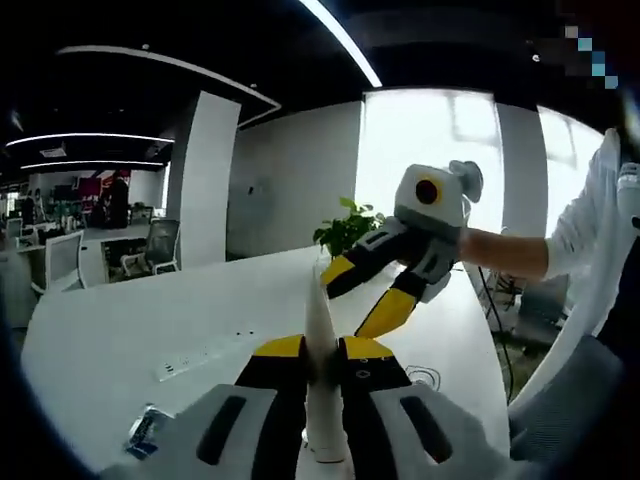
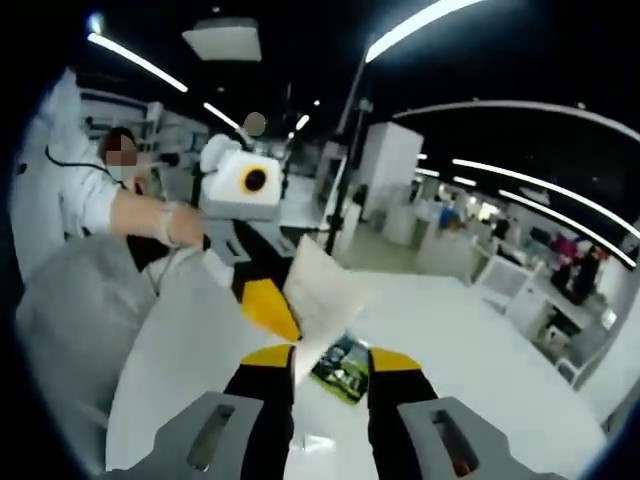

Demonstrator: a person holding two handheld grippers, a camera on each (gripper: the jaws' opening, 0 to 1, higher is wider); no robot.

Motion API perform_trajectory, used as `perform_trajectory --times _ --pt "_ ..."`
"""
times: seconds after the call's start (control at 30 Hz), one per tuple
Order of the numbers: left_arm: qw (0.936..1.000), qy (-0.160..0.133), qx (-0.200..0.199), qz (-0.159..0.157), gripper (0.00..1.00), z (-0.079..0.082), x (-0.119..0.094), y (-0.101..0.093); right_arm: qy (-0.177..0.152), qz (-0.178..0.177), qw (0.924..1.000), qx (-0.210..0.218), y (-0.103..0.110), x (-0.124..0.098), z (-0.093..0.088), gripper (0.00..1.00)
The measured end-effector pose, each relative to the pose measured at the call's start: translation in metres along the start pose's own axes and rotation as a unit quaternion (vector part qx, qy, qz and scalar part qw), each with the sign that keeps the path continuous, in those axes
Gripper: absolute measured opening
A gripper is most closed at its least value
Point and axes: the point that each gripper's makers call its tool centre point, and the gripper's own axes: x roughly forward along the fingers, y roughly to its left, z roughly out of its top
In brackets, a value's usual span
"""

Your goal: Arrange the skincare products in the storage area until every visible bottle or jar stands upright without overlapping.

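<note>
Here I have my left gripper (image 1: 322, 400) clamped on a white tube (image 1: 321, 370), its flat crimped end pointing up and its round cap low between the jaws. I hold it lifted above the white table (image 1: 130, 320), over the near edge, and I judge that is so I can turn it cap-down and stand it up.

In the left gripper view my right gripper (image 1: 350, 300) reaches in from the right, its yellow-and-black jaws spread and angled down toward the tube's upper end, just beside it but not touching as far as I can see. In the right gripper view the tube's broad crimped end (image 2: 325, 290) faces me just past the right gripper (image 2: 330, 385), whose jaws stand apart with nothing between them. My guess is that the right one is there to steady or take over the tube.

A small dark green packet (image 2: 343, 365) lies flat on the table (image 2: 470, 350), seen through the gap of the right jaws. Another small packet with blue print (image 1: 147, 432) lies near the table's near edge, to the left of the left jaws. I cannot tell what either holds. A potted plant (image 1: 345, 228) stands at the far edge.
</note>
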Motion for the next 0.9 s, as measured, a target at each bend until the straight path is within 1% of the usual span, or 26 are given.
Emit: perform_trajectory --times 0.03,0.13,0.2,0.3,0.43,0.5,0.67,0.73,0.8,0.9 --pt "0.9999 0.003 0.009 -0.011 0.05 -0.001 -0.002 -0.004 -0.001 0.005 1.0 0.0 0.001 -0.001 0.002 0.21" --pt "0.9991 0.009 0.027 -0.031 0.05 -0.004 -0.008 -0.014 -0.014 0.025 0.9996 0.009 0.005 -0.002 0.013 0.2" --pt "0.9983 0.009 0.034 -0.046 0.05 -0.005 -0.011 -0.02 -0.02 0.031 0.9993 0.009 0.007 -0.001 0.018 0.19" --pt "0.9978 0.004 0.03 -0.06 0.05 -0.006 -0.015 -0.026 -0.02 0.07 0.9974 0.0 0.022 0.002 0.023 0.17" --pt "0.9967 0.004 0.034 -0.074 0.05 -0.011 -0.018 -0.033 -0.022 0.107 0.994 -0.006 0.039 0.006 0.027 0.08" --pt "0.9963 0.008 0.036 -0.078 0.05 -0.016 -0.02 -0.036 -0.015 0.113 0.9934 -0.013 0.044 0.009 0.026 0.06" --pt "0.9961 -0.003 0.03 -0.083 0.05 -0.023 -0.022 -0.04 -0.008 0.132 0.9911 -0.009 0.053 0.01 0.023 0.02" --pt "0.9961 -0.009 0.017 -0.086 0.05 -0.027 -0.022 -0.04 0.008 0.136 0.9907 0.005 0.057 0.012 0.02 0.01" --pt "0.9956 -0.009 0.012 -0.092 0.05 -0.032 -0.021 -0.043 0.024 0.141 0.9897 0.008 0.062 0.013 0.017 0.0" --pt "0.9946 -0.006 -0.001 -0.104 0.06 -0.04 -0.02 -0.049 0.047 0.149 0.9876 0.017 0.065 0.014 0.01 0.0"
